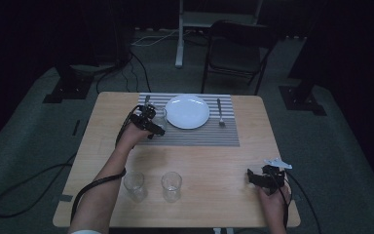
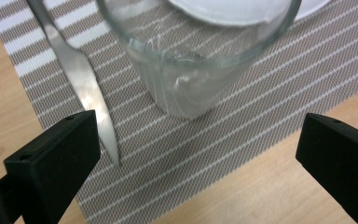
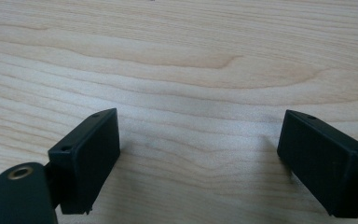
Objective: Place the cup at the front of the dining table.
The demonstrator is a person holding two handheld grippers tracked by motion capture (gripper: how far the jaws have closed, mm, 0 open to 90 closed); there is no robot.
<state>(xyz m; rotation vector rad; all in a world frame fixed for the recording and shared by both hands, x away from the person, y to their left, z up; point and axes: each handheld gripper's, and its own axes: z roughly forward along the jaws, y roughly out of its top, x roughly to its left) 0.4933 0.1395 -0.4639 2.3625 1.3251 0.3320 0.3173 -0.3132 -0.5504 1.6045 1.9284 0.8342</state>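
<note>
Currently, the left gripper sits at the near left edge of the striped placemat, its fingers spread wide with nothing between them. In the left gripper view, a clear glass stands upright on the placemat just ahead of the fingers, apart from both. A knife lies flat on the placemat just beside the glass, its tip near one of the fingers. The white plate sits mid-placemat, its rim close behind the glass. A fork lies on the placemat on the plate's far side.

The right gripper rests low over the near right part of the desk, well apart from the placemat. Its fingers are also wide, over bare wood grain.

Two more clear glasses stand upright near the front edge of the desk: one beside the left forearm, the other just beside the first, not touching.
</note>
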